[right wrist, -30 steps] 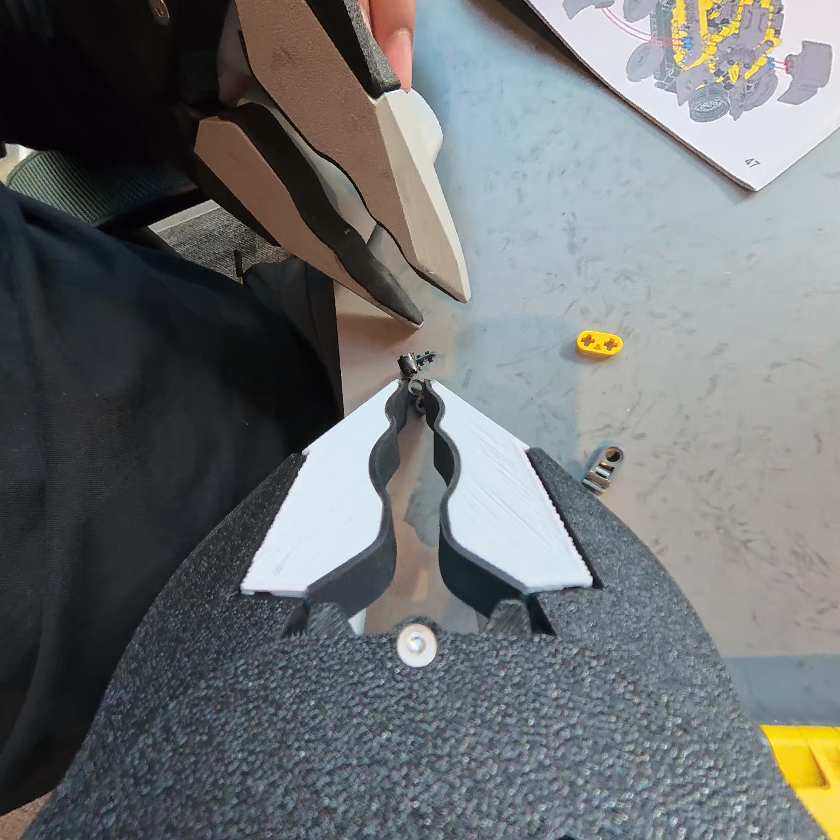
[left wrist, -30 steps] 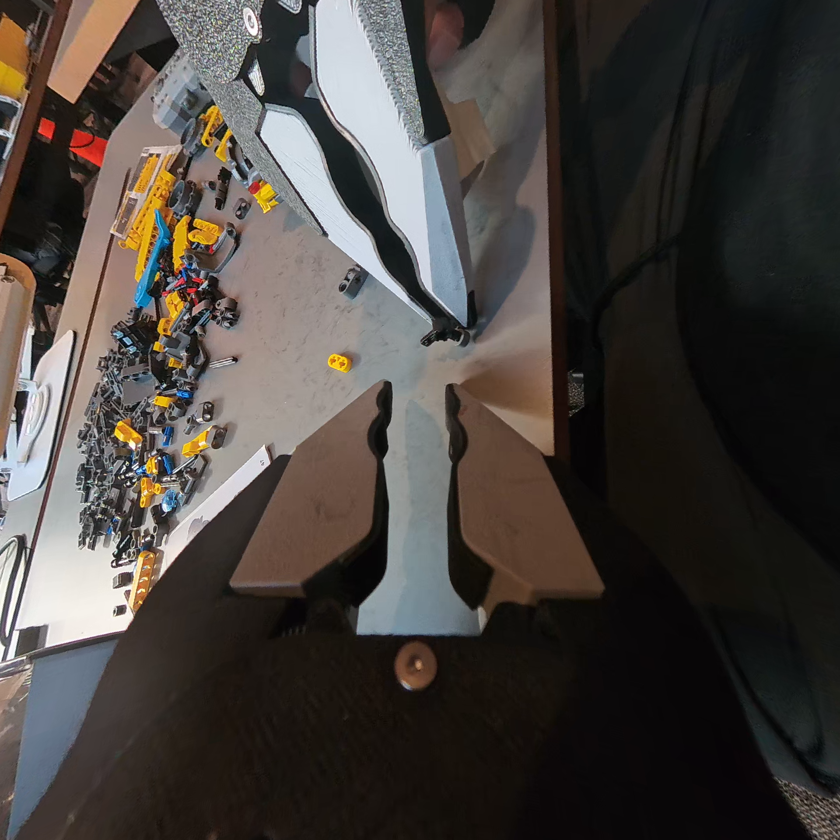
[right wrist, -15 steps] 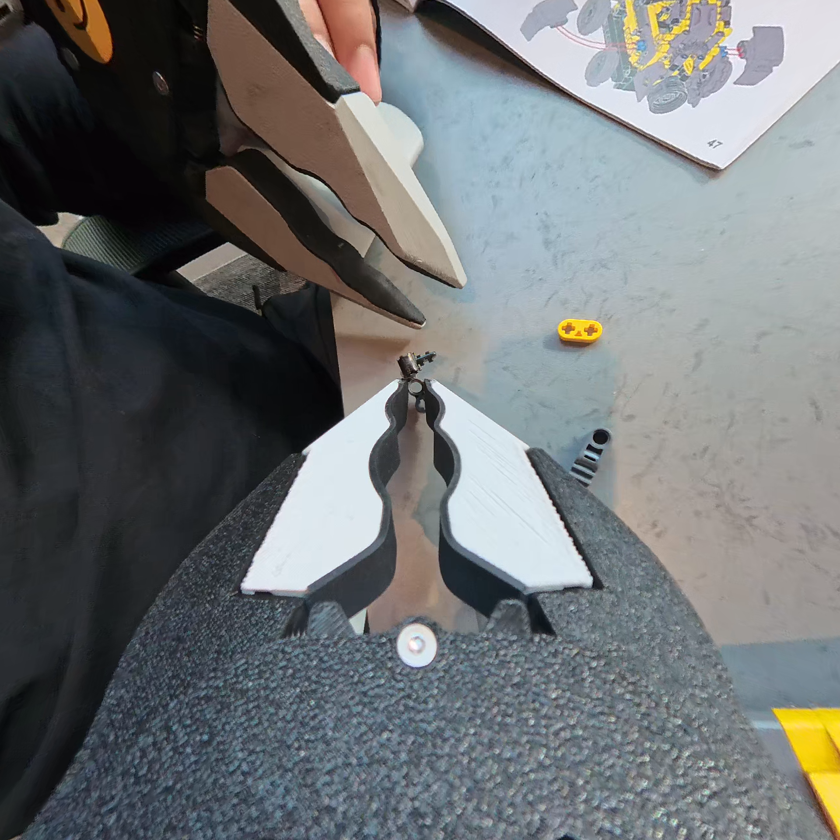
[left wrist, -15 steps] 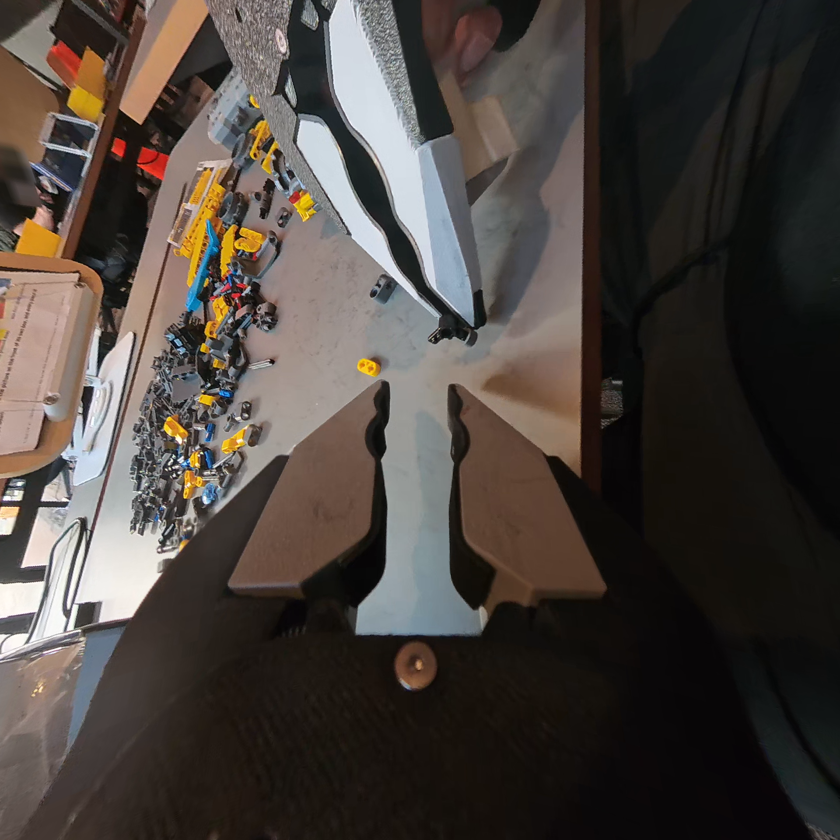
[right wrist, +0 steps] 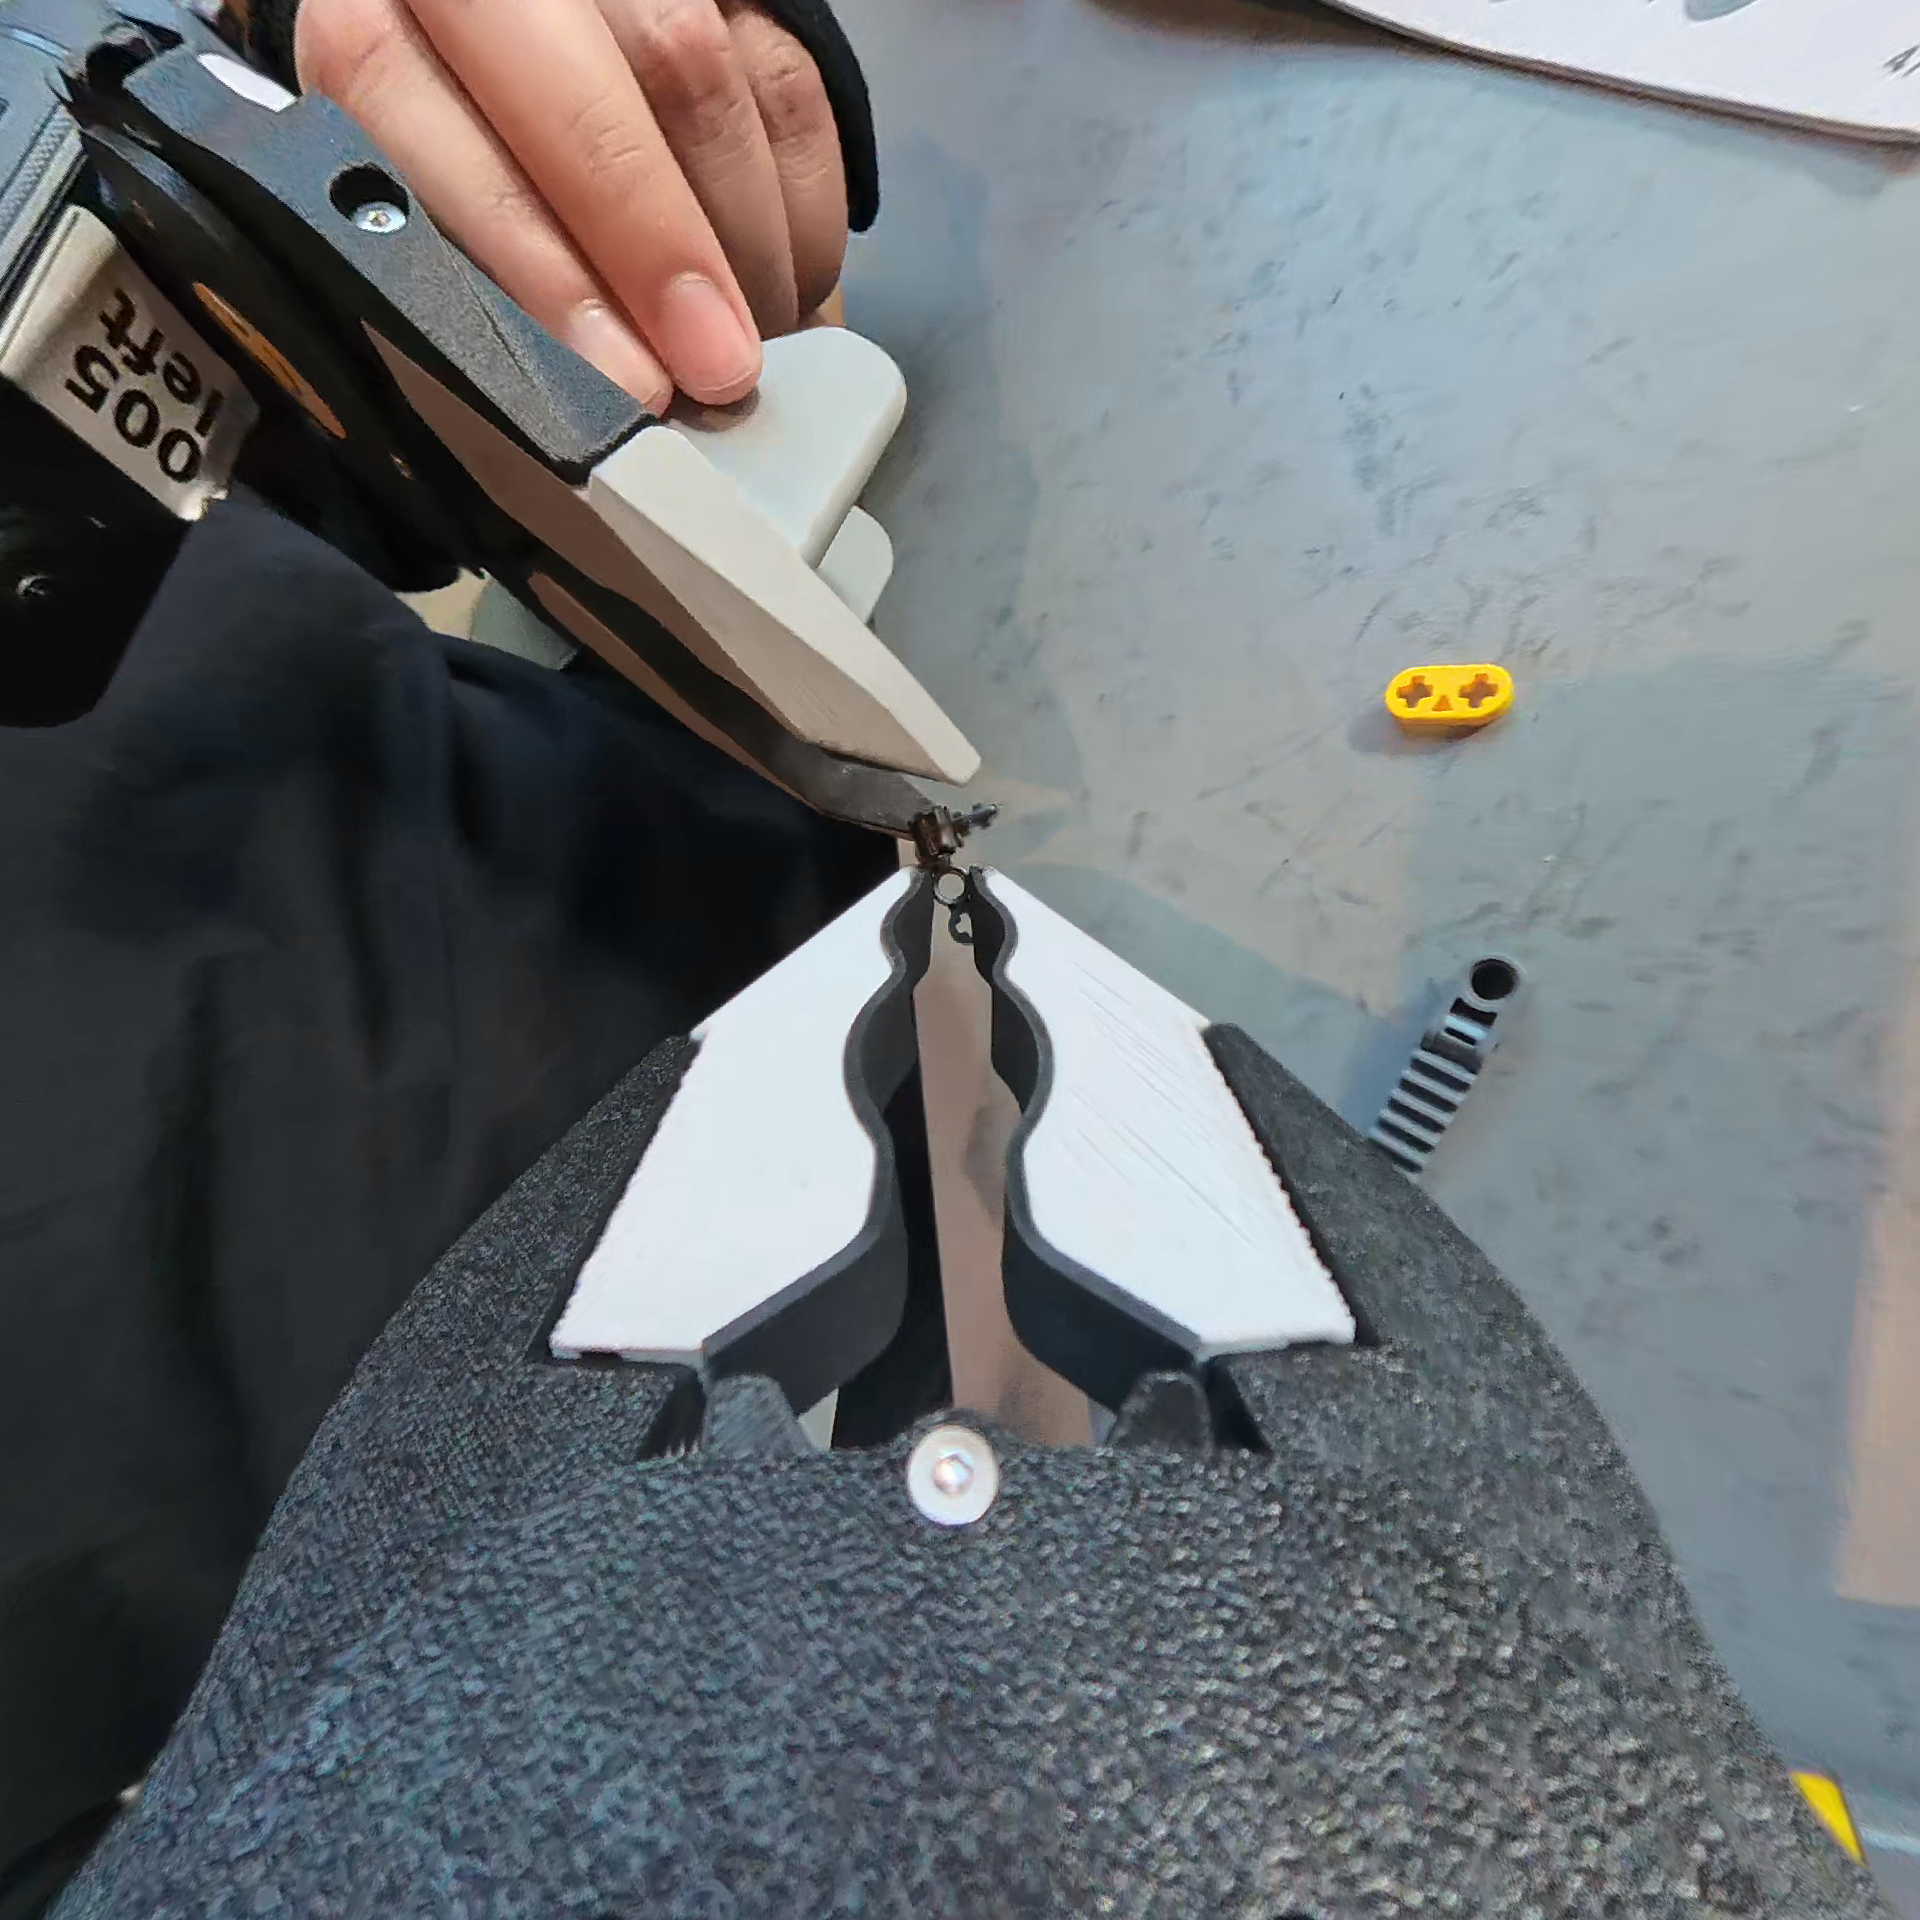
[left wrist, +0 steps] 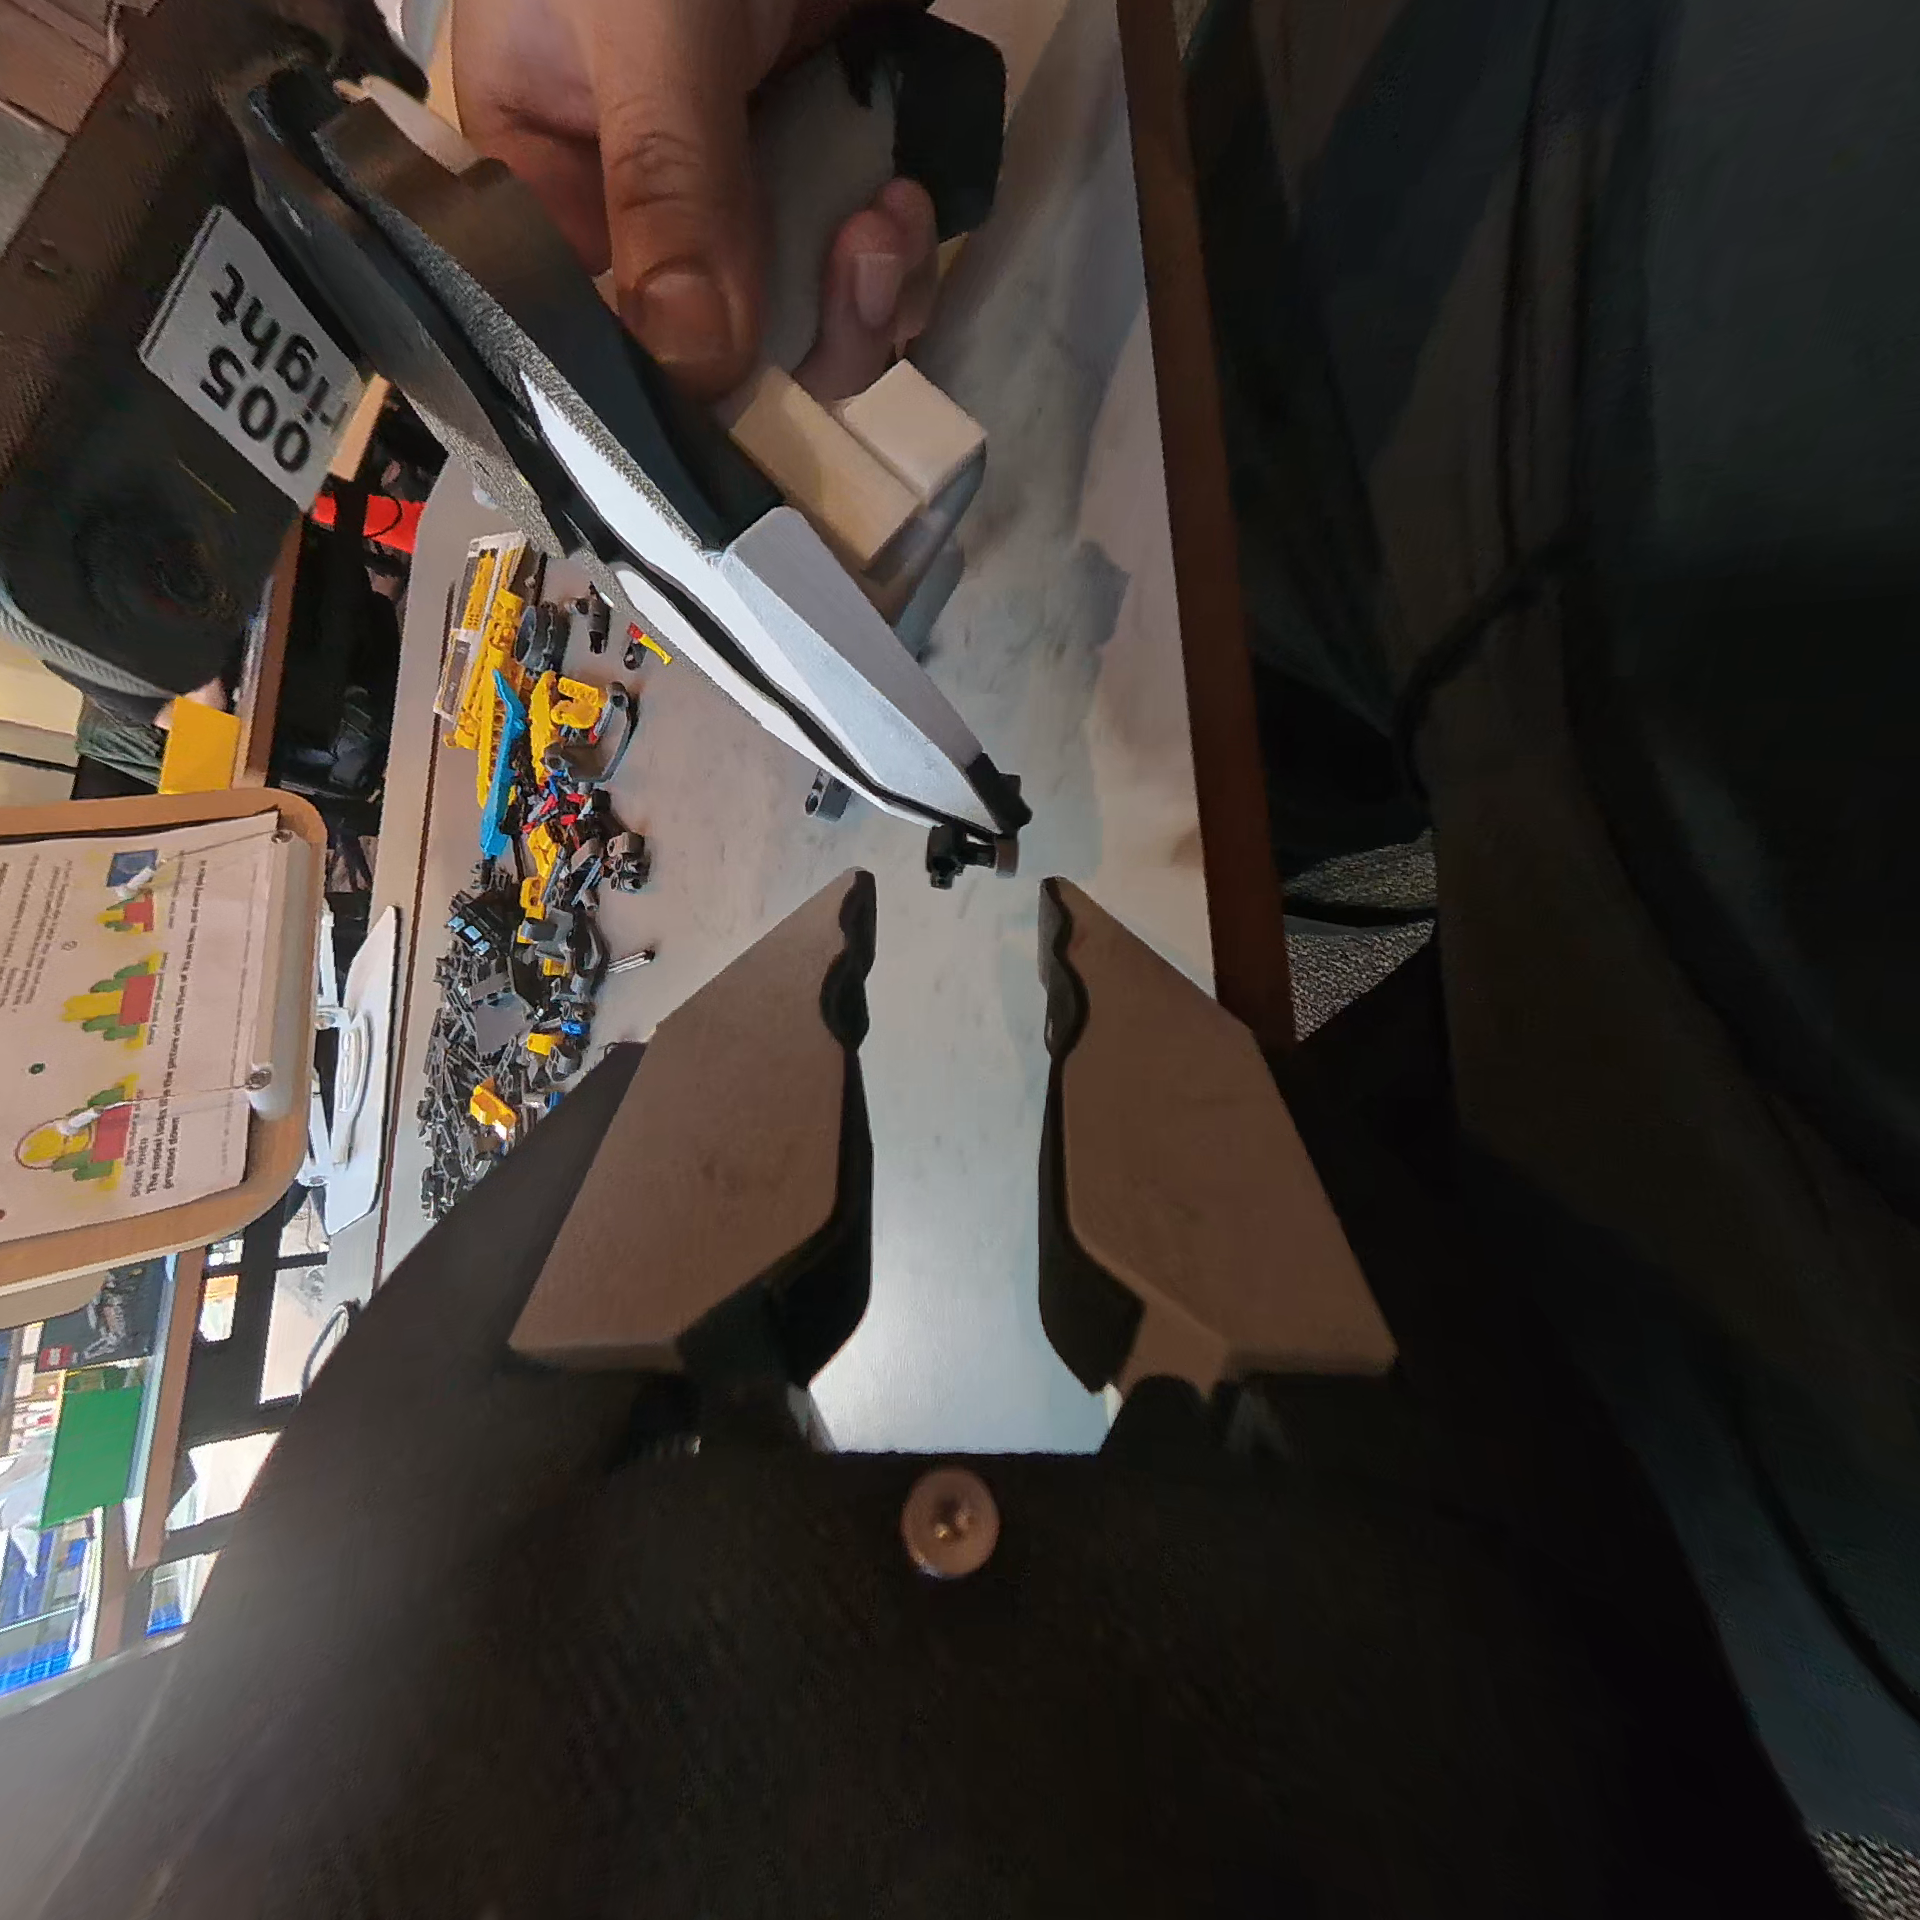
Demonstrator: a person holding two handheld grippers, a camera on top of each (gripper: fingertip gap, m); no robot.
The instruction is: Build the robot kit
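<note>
Right tongs [right wrist: 948,883] pinch a small black connector piece [right wrist: 948,831] at the very tips; most of the piece sticks out beyond them. The white fingers [right wrist: 1122,1132] are pressed almost together, with only a narrow gap between the dark inner pads.

Left tongs [left wrist: 951,904] spread, nothing between the tan fingers [left wrist: 727,1122]. In the left wrist view the black piece [left wrist: 971,854] sits just ahead of that gap, slightly right of centre. In the right wrist view the lower left tip looks to touch the piece; contact not certain.

All of this is held over the near edge of the grey surface [right wrist: 1351,416], beside a person's dark clothing [right wrist: 312,987].

On the surface:
- yellow two-hole link [right wrist: 1448,702], well right of the tongs
- grey toothed piece [right wrist: 1449,1060], partly behind the right tongs' body
- heap of black, yellow and blue parts [left wrist: 530,914] toward the far side
- white booklet corner [right wrist: 1662,62] at the far edge
</note>
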